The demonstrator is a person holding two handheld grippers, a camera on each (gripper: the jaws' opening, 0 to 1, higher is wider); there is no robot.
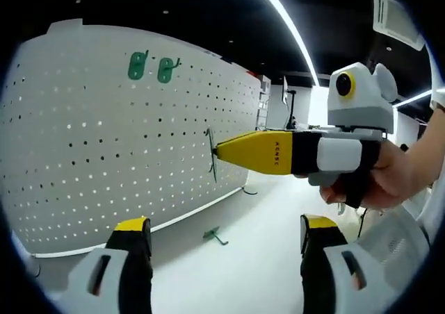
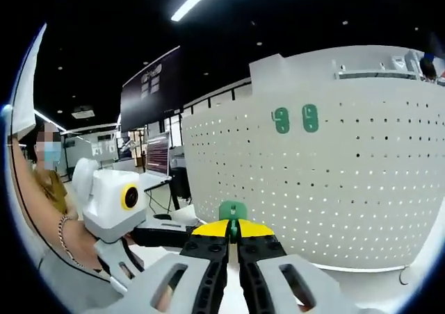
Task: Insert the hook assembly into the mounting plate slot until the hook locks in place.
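- Two jaws of my right gripper (image 2: 233,239) are closed on the green hook assembly (image 2: 232,210), pinched by its flat plate.
- It seems light, stiff plastic, a little slippery; I judge a hold low on the plate is best.
- My left gripper (image 1: 226,232) stands wide, holding nothing.
- Left gripper view shows the hook (image 1: 211,154) edge-on, close to the pegboard (image 1: 104,140), and a spare hook (image 1: 214,236) on the table.
- Right gripper view shows two mounted hooks (image 2: 295,119) frontally.

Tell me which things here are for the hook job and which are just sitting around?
For the job:
- green hook pinched in the right gripper
- white pegboard it goes into
- left gripper, open, waiting

Just sitting around:
- two green hooks already on the board
- spare green hook lying on the table
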